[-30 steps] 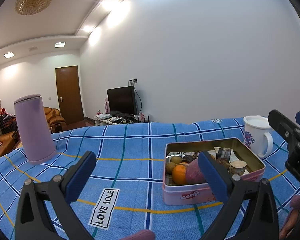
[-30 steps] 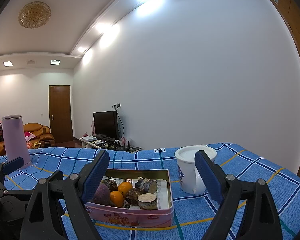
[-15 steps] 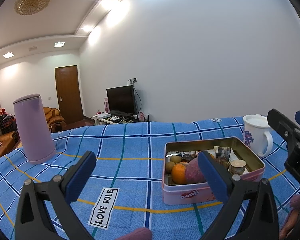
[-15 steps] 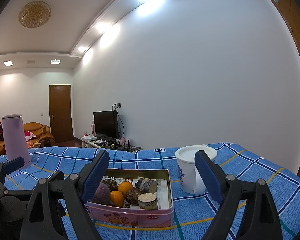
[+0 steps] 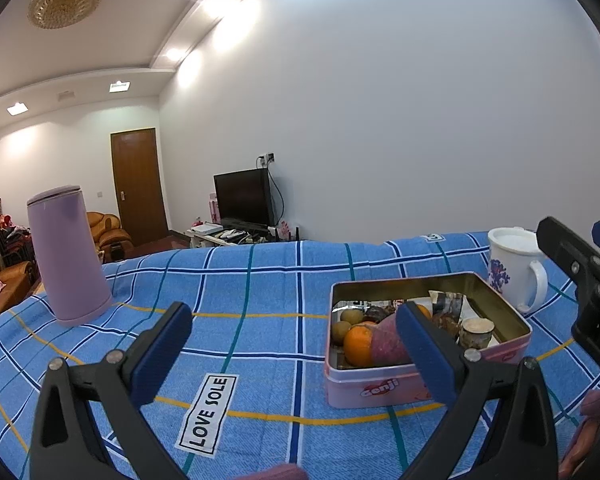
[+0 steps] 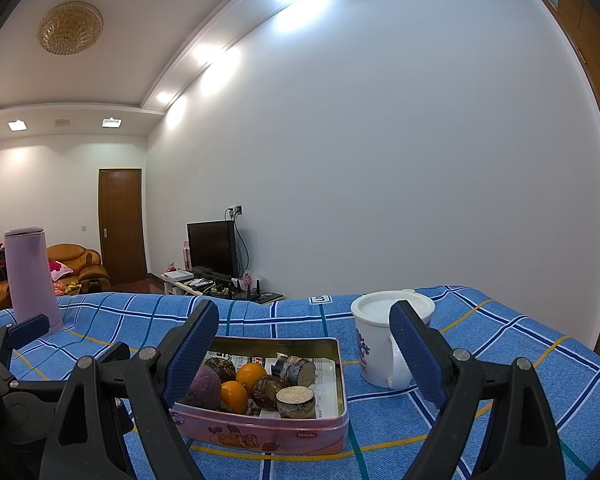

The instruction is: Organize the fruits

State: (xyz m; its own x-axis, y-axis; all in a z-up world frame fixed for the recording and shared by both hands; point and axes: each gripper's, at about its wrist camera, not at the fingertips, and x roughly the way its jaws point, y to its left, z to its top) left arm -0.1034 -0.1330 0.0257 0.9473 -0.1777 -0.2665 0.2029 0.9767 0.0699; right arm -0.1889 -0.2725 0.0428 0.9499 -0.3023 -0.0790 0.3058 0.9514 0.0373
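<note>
Room: white walls, recessed ceiling lights, brown door [image 6: 121,224], dark TV [image 6: 212,249] on a low stand, tan armchairs at far left.

Surface: blue plaid cloth [image 5: 260,280] covers the whole work area; a "LOVE SOLE" label [image 5: 206,413] is sewn in near my left gripper. The cloth looks soft and slightly rumpled, so I judge that tall items stand less firmly on it than on bare wood.

Lavender kettle [image 5: 69,256]: upright, far left, well apart from everything else.

Pink tin [image 6: 284,424]: lid off, centre-right, so its contents can be reached from above. The fruit is all inside it: two oranges [image 6: 242,385], a purple sweet potato [image 6: 204,385], brownish round fruits [image 5: 345,322], plus short cut cylinders [image 6: 295,401] I cannot identify. Printed paper lines the bottom. No fruit lies on the cloth in either view.

White lidded mug [image 6: 384,344]: just beside the tin on its right, handle turned toward me.

Left gripper [image 5: 294,354]: jaws spread wide, nothing between them, aimed at bare cloth left of the tin.

Right gripper [image 6: 304,350]: jaws likewise wide and empty, lined up on the tin.

Judgement: fruit gathered in the tin fits either a finished sort or a stock waiting to be moved out. These views do not settle which.
</note>
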